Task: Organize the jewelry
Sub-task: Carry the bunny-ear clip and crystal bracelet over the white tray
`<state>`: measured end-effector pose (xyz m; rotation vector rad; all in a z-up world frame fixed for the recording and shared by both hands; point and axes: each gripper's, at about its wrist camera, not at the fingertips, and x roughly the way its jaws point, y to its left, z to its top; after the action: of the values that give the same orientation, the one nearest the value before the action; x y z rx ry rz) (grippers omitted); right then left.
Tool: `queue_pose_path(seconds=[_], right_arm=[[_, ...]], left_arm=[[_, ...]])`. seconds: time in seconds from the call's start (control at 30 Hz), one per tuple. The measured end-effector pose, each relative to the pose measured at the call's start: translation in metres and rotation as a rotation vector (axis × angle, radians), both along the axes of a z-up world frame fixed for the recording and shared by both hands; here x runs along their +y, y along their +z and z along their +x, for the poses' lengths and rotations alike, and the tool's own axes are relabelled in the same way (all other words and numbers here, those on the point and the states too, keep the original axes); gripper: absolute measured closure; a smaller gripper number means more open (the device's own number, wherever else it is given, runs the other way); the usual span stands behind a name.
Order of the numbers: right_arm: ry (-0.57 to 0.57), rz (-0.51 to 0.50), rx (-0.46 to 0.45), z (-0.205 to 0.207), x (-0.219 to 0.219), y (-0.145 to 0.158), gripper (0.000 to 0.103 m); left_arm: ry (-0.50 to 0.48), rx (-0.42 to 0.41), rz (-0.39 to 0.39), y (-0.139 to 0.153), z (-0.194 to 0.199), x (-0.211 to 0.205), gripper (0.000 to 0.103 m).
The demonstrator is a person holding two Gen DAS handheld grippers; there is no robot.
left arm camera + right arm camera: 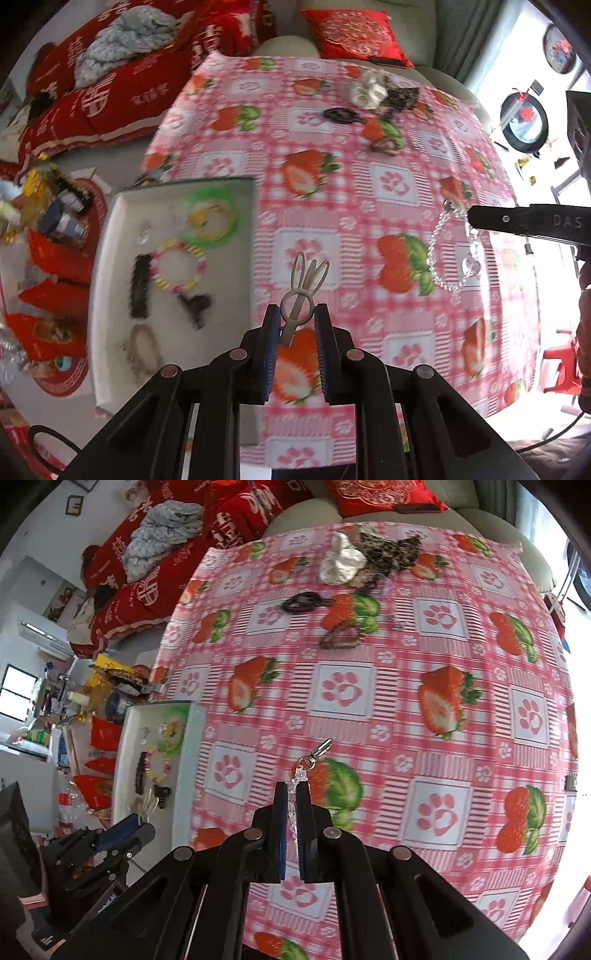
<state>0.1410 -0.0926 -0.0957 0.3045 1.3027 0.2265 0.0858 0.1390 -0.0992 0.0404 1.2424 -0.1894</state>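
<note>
My left gripper (pixel 295 314) is shut on a beige bunny-ear hair clip (pixel 304 284), held above the pink strawberry tablecloth (pixel 391 184) just right of the white tray (pixel 225 295). The tray holds a green bangle (pixel 210 218), a pastel bead bracelet (pixel 179 264), black clips and other pieces. My right gripper (pixel 291 788) is shut on a clear bead bracelet (pixel 301 771), its clasp sticking out past the tips. In the left wrist view that bracelet (pixel 443 254) dangles as a loop from the right gripper (pixel 476 219). The left gripper (pixel 136 827) shows beside the tray (pixel 129 746).
At the table's far side lie a white scrunchie (pixel 367 90), a leopard-print scrunchie (pixel 402 96), a black hair tie (pixel 341 115) and a brown piece (pixel 386 146). Red cushions (pixel 110 96) and clutter lie beyond the table's left edge.
</note>
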Motion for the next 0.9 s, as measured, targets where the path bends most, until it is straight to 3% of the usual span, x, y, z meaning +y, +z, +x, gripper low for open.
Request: queue_pose_path(seconds=[0.47, 0.67, 0.9], right_arm=[[0.213, 0.046, 0.002, -0.016, 0.121, 0.009, 0.098], [0.299, 0.06, 0.013, -0.018, 0.167, 0.003, 0.098], [0.367, 0.065, 0.048, -0.018, 0.205, -0.016, 0.098]], left_arm=[[0.241, 0.023, 0.012, -0.012, -0.045, 0.119, 0.078], [0.294, 0.045, -0.003, -0.024, -0.056, 0.141, 0.078], [0.291, 0.076, -0.027, -0.049, -0.05, 0.14, 0.078]])
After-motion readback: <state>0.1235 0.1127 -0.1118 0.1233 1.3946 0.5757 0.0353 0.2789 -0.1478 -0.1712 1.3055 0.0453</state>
